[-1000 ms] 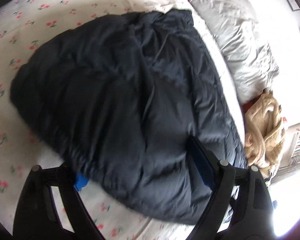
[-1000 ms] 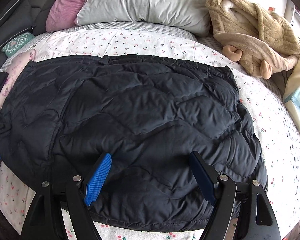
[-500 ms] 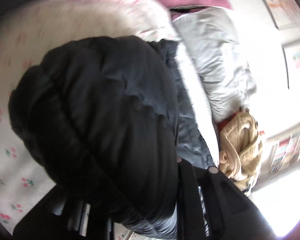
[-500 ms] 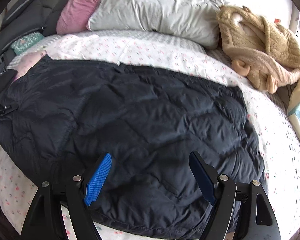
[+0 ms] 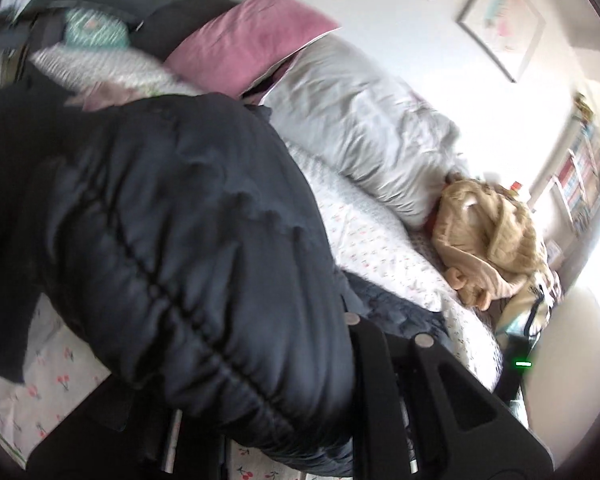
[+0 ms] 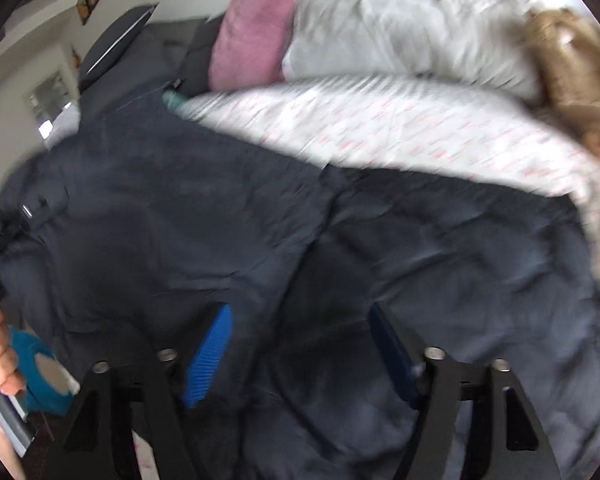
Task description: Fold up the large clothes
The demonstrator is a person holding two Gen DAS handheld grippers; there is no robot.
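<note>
Slippage risk: left gripper (image 5: 260, 420) clamps bulky puffer jacket (image 5: 160, 240) hem, lifted off floral bedsheet (image 5: 380, 240). Right gripper (image 6: 300, 344), jaws just narrowing, straddles padding ungripped; slick fabric could pull free.

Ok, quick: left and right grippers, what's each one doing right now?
Left gripper: shut on the dark puffer jacket.
Right gripper: open, jaws just been closing, jacket fabric between them, not yet pinched.
</note>
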